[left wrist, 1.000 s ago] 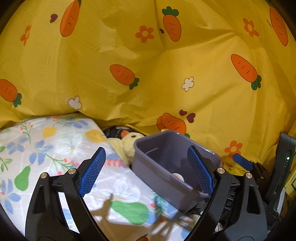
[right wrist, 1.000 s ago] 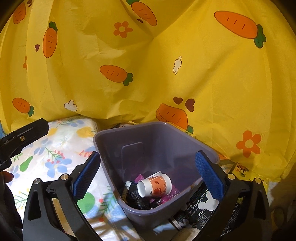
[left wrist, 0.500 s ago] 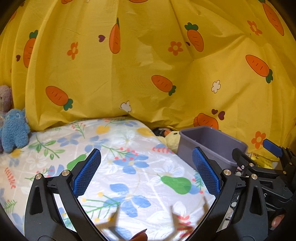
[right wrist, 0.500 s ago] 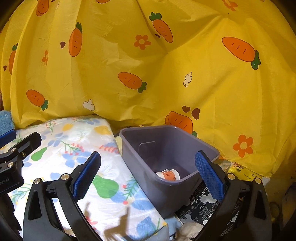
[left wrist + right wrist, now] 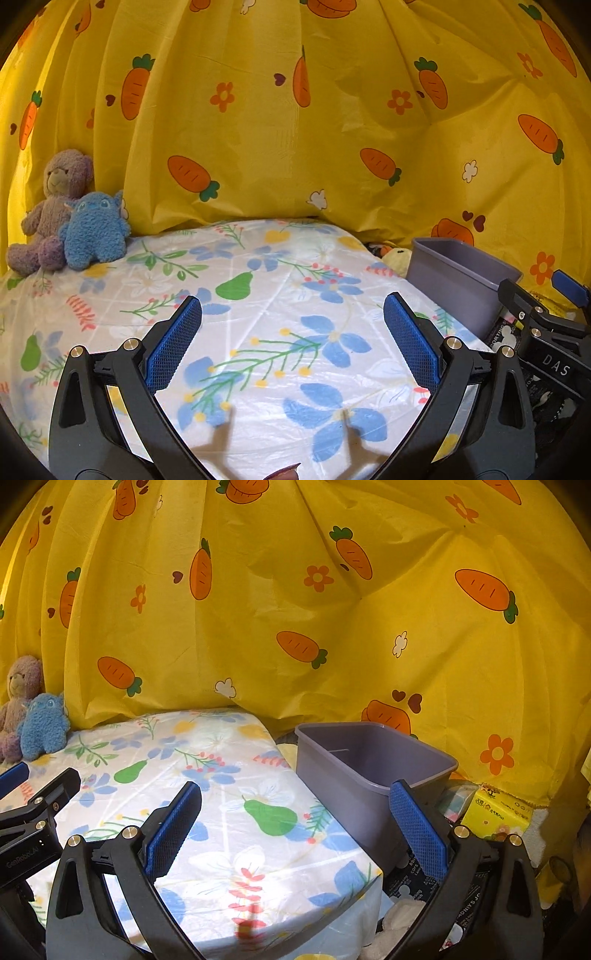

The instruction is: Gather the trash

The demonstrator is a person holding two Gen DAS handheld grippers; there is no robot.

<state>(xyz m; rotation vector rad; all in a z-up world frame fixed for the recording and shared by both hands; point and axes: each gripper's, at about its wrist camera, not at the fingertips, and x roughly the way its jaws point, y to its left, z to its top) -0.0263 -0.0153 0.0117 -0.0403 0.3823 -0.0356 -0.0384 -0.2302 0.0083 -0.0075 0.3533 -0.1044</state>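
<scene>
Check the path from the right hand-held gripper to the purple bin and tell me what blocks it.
Nothing visible blocks it. The right hand-held gripper is open and empty, and the purple bin sits just ahead to its right, past the edge of the floral sheet.

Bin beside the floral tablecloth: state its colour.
The bin is plain greyish purple, clearest in the right wrist view.

Bed under a white sheet printed with blue flowers and green pears, backed by a yellow carrot-print curtain. At the far left corner, a purple teddy bear and a blue plush toy, sitting upright, touching. Off the right edge, a grey bin beside the mattress.
</scene>
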